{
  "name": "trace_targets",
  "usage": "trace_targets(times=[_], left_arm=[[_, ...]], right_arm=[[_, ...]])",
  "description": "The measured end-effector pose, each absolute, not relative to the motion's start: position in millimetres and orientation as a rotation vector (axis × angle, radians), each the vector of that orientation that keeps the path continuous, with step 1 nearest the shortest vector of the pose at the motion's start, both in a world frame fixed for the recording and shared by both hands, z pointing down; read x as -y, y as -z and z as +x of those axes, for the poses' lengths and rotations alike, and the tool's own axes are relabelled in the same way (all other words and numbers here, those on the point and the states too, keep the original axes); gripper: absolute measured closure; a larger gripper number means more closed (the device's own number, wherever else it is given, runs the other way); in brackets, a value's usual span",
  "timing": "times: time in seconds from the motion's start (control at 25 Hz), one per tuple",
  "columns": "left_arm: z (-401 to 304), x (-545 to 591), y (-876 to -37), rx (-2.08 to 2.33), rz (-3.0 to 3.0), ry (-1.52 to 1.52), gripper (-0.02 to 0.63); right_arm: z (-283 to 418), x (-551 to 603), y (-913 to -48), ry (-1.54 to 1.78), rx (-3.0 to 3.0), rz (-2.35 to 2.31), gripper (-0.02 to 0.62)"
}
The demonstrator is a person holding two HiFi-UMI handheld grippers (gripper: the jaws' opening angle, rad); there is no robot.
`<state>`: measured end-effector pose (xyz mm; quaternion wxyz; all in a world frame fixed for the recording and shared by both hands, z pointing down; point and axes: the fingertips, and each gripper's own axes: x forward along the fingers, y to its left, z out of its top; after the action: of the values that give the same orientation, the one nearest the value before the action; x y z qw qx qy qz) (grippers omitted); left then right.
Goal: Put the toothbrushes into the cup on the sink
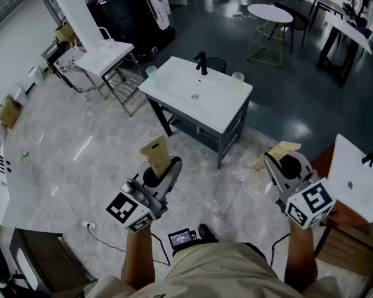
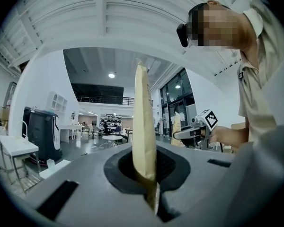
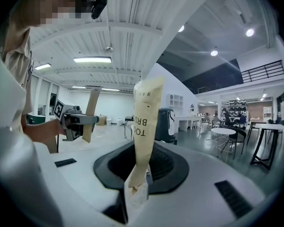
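Observation:
A white sink (image 1: 214,101) on a dark frame stands ahead of me on the marble floor. It has a black faucet (image 1: 202,62) and a clear cup at each back corner: a left cup (image 1: 151,72) and a right cup (image 1: 237,78). My left gripper (image 1: 161,166) is shut on a toothbrush in a tan paper package (image 1: 156,155), which stands upright between the jaws (image 2: 144,141). My right gripper (image 1: 280,163) is shut on a second packaged toothbrush (image 1: 278,150) with dark print on its wrapper (image 3: 146,122). Both grippers are held low, well short of the sink.
A second white sink (image 1: 105,56) on a metal rack stands at the far left beside a black machine (image 1: 127,14). Another white sink top (image 1: 354,179) lies close on my right. A round table (image 1: 270,12) is behind. A cable (image 1: 90,225) runs over the floor at the left.

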<state>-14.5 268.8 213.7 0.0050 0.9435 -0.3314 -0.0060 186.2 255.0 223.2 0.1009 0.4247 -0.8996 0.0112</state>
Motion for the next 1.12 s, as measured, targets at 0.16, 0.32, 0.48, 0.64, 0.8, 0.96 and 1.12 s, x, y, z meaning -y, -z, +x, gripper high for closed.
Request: trace_targets(times=[0.16,0.32,0.48,0.64,0.8,0.96,1.12], left_arm=[[-32.3,-242.9,-213.6,1.021,2.961,0.040,0.601],[-43.2,-222.0,-218.1,1.029,2.943,0.063,0.601],[-46.6,-200.2,-227.2,1.068,2.917,0.074,0.601],[-35.4,-177.2,-234.0,1.135,2.891,0.080,0.601],[-11.3,-141.7,-236.6,1.202,2.851,0.080,0.601],[23.9,-94.0,-240.8,1.237,2.846,0.037,0.601],[64.1,-42.3,-247.6,1.277,2.828,0.019,0.601]], right_arm=[[163.1,-227.5,-220.7,-0.022,2.657,1.250,0.537],[150.7,-204.7,-224.2,-0.026,2.649,1.224,0.537],[152.1,-178.3,-230.1,-0.026,2.651,1.200,0.537],[169.4,-146.5,-237.9,-0.032,2.668,1.163,0.537],[195.9,-104.4,-242.6,-0.050,2.693,1.108,0.537],[228.1,-48.4,-248.7,-0.065,2.724,1.081,0.537],[262.1,5.8,-260.5,-0.087,2.746,1.035,0.537]])
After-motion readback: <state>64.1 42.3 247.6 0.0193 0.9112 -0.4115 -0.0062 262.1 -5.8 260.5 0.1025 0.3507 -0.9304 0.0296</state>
